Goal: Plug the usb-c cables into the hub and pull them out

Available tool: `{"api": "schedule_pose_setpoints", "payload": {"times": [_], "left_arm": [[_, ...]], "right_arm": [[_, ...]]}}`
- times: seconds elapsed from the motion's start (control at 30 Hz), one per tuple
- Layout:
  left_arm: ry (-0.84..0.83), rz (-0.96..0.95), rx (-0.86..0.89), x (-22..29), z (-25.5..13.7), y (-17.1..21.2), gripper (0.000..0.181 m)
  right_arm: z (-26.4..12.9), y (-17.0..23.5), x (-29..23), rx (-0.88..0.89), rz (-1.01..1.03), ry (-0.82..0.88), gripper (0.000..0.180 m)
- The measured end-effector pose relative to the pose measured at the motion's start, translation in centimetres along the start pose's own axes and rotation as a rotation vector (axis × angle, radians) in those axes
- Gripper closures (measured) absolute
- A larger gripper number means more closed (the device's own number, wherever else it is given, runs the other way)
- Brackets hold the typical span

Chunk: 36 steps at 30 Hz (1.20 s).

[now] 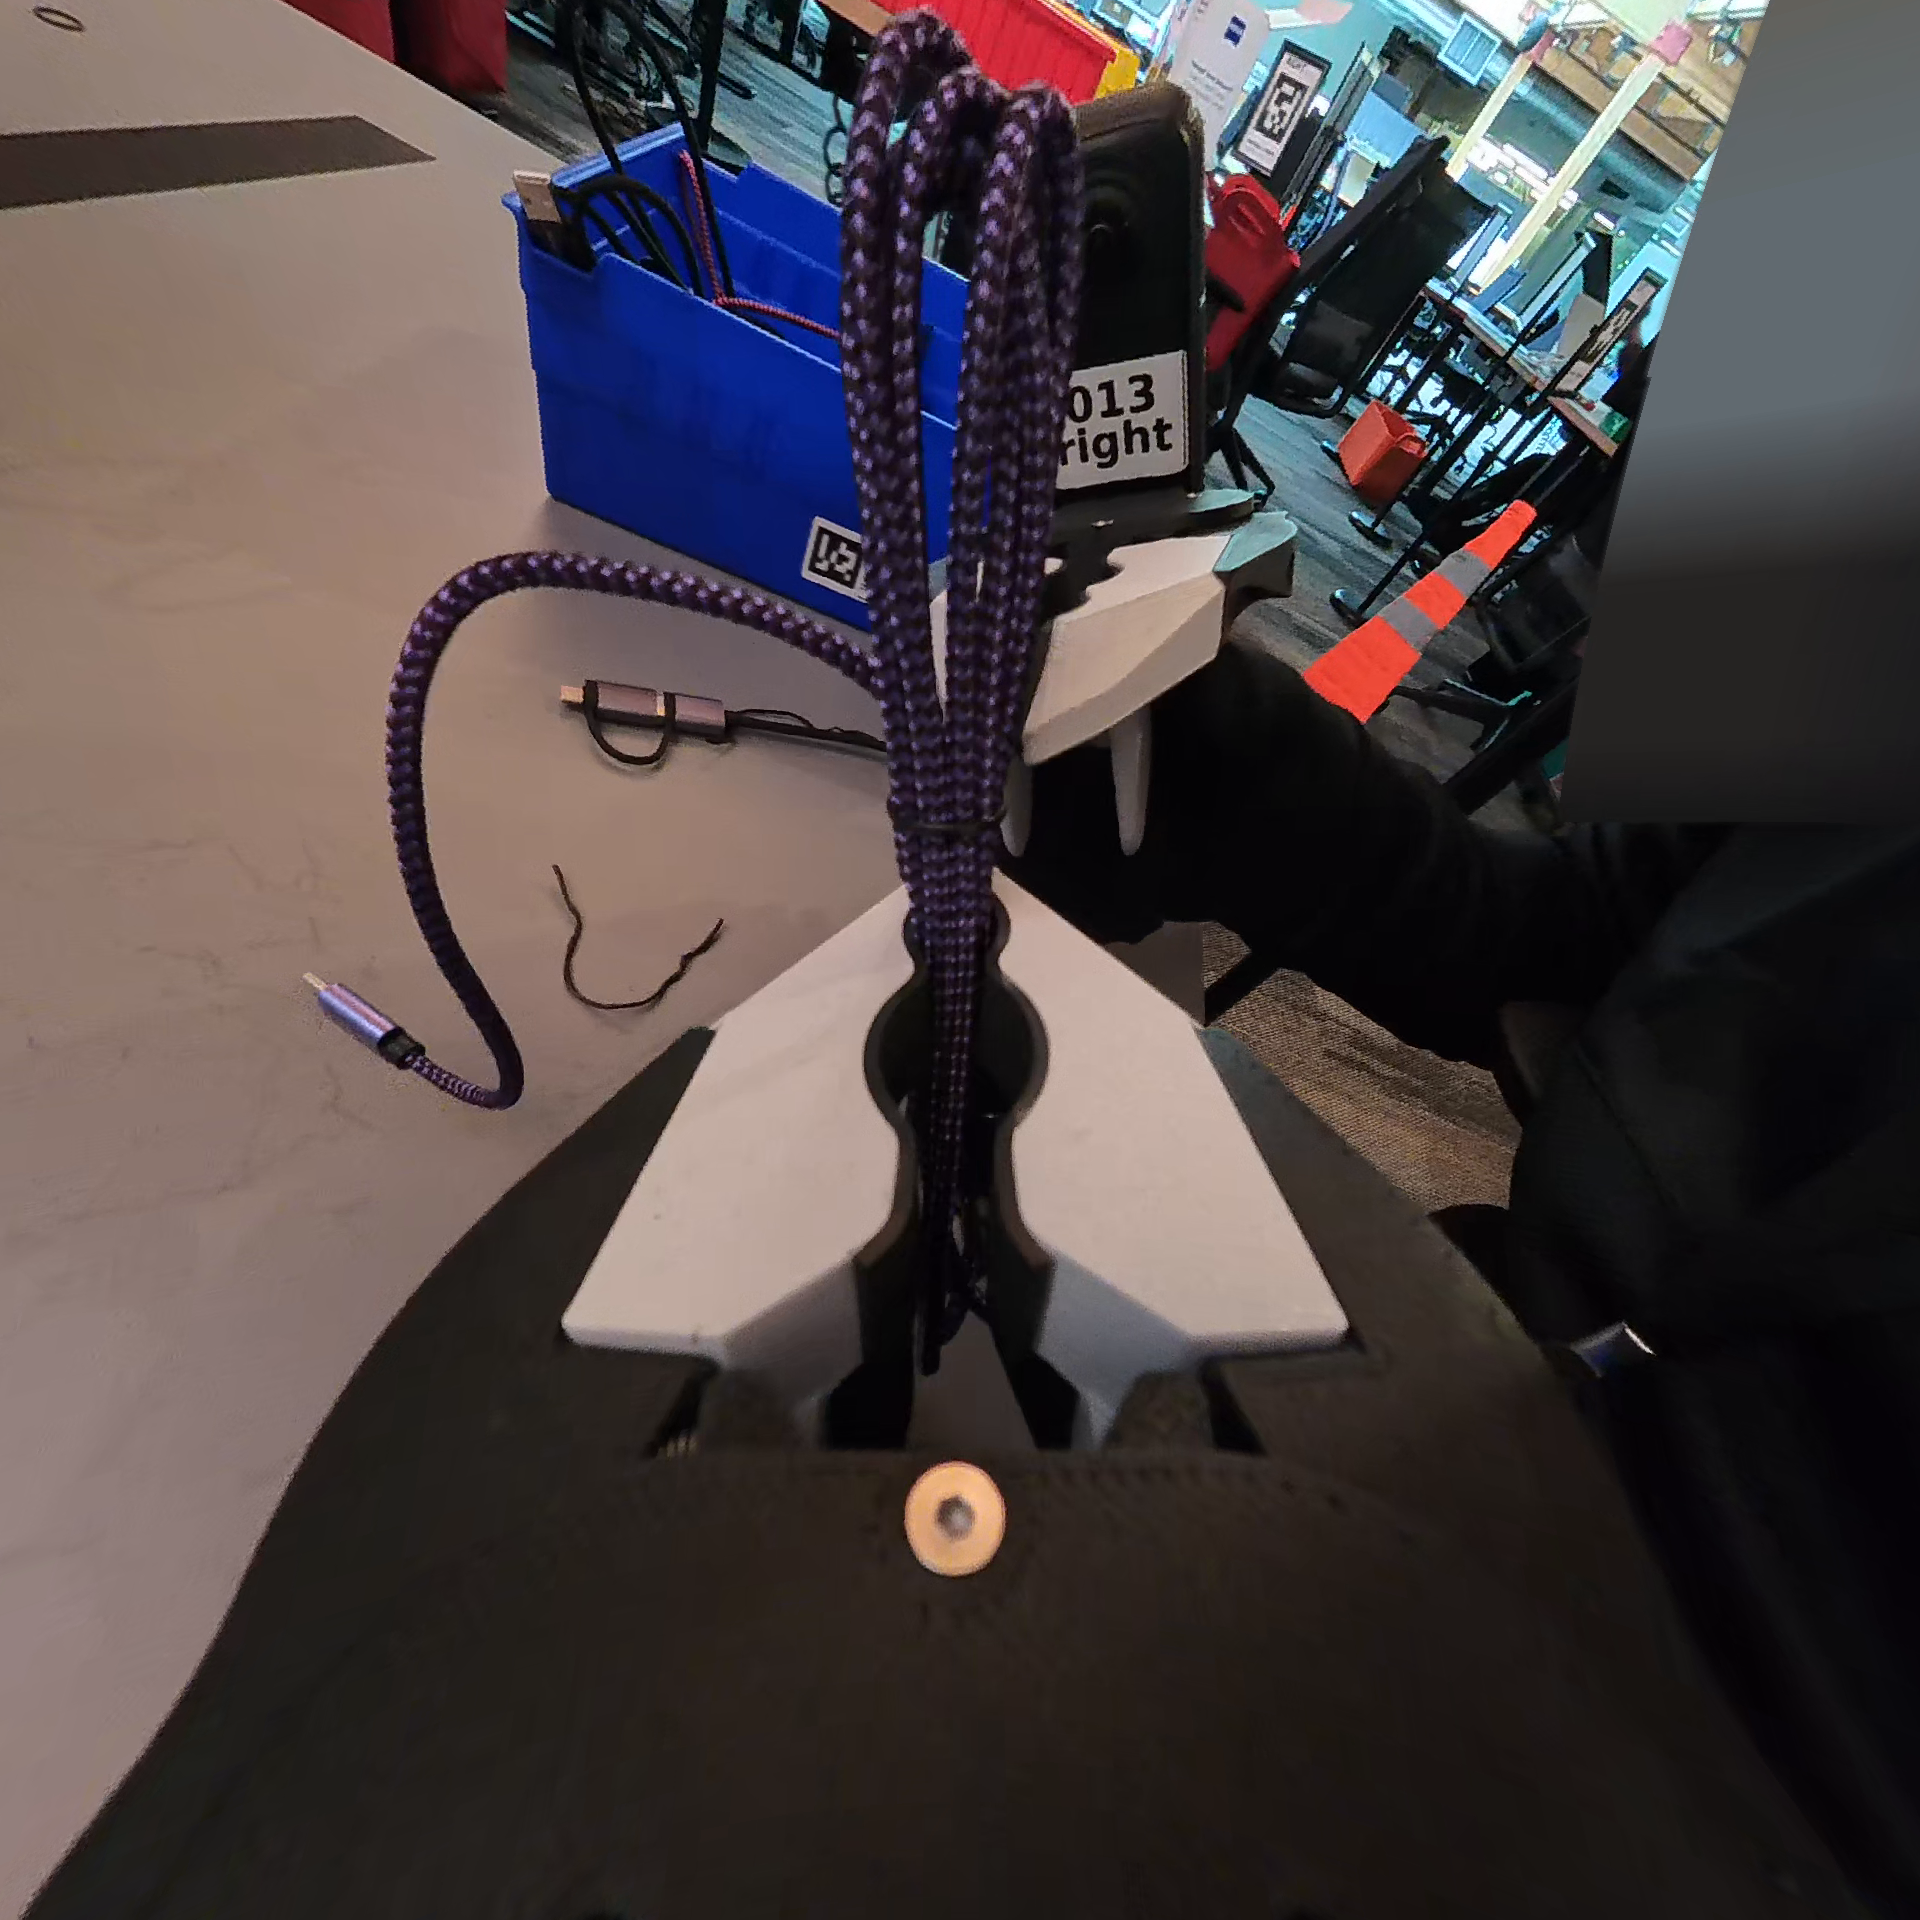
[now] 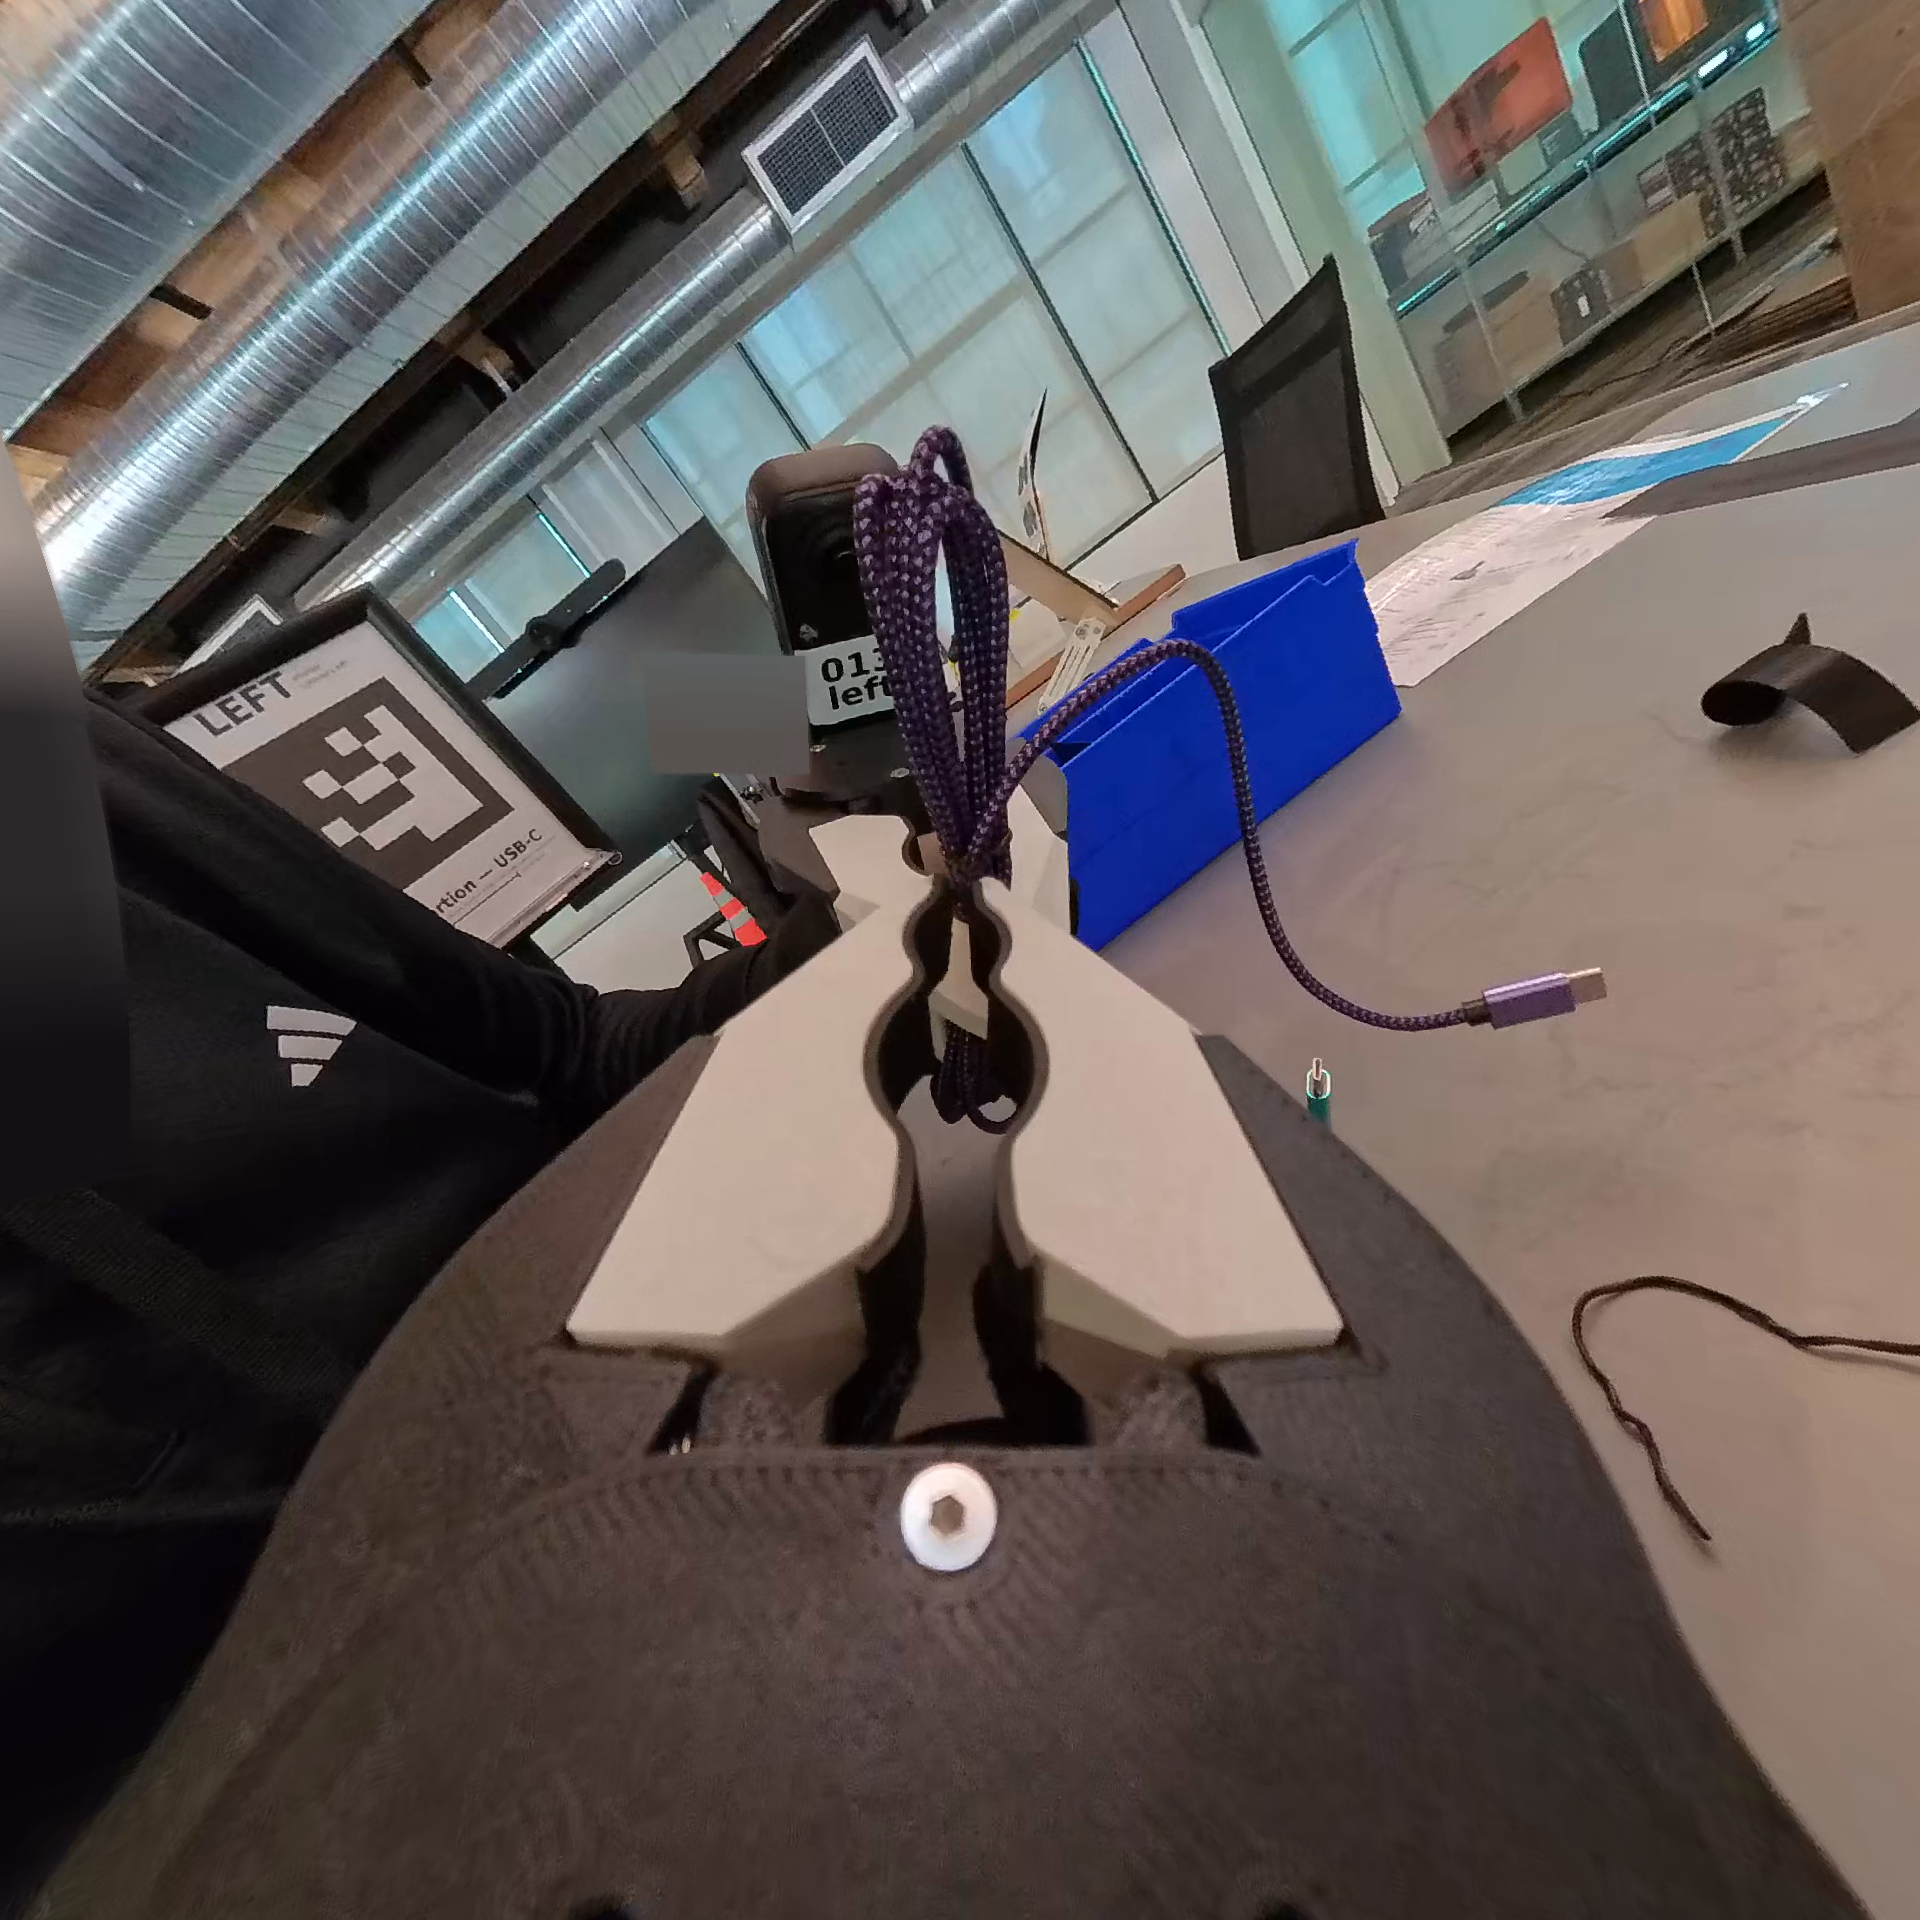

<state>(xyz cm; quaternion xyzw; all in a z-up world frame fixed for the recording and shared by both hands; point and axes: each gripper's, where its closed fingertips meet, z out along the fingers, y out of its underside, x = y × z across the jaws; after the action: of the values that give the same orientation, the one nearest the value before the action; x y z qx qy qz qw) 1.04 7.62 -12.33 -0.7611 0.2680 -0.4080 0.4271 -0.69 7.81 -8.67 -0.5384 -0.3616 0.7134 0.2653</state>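
Note:
A purple braided USB-C cable (image 1: 935, 436), folded into a bundle and bound by a thin black tie (image 1: 945, 826), stands upright between both grippers. My left gripper (image 1: 951, 925) is shut on the bundle's lower part. My right gripper (image 2: 951, 899) faces it from the far side and is shut on the same bundle (image 2: 940, 644) near the tie; it also shows in the left wrist view (image 1: 1101, 644). The cable's free end arcs down to a purple plug (image 1: 348, 1010) (image 2: 1538, 997). A small grey hub (image 1: 649, 710) lies on the table beyond.
A blue bin (image 1: 717, 395) (image 2: 1247, 717) holding other cables stands at the table's far edge. A loose black tie (image 1: 623, 961) (image 2: 1662, 1371) lies on the grey table (image 1: 208, 623). A small green-bodied plug (image 2: 1317, 1091) and a black curved strip (image 2: 1808, 696) are nearby. The grippers are tip to tip, or close to it. Both grippers' tips are roughly 20 cm from the small grey hub (image 1: 649, 710).

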Motion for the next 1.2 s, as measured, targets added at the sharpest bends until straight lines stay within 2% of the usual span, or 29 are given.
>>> {"api": "schedule_pose_setpoints", "payload": {"times": [0.23,0.83,1.2], "left_arm": [[-0.007,-0.005,0.018,-0.3,0.0,-0.2,0.181],[-0.031,0.012,0.012,-0.6,0.2,-0.1,0.181],[-0.238,0.251,-0.067,-2.1,0.0,0.3,0.181]], "right_arm": [[0.1,-0.1,0.1,0.011,0.009,-0.003,0.176],[0.0,0.0,0.4,0.029,0.039,-0.015,0.179],[-0.2,0.2,0.8,0.038,0.102,-0.032,0.180]]}}
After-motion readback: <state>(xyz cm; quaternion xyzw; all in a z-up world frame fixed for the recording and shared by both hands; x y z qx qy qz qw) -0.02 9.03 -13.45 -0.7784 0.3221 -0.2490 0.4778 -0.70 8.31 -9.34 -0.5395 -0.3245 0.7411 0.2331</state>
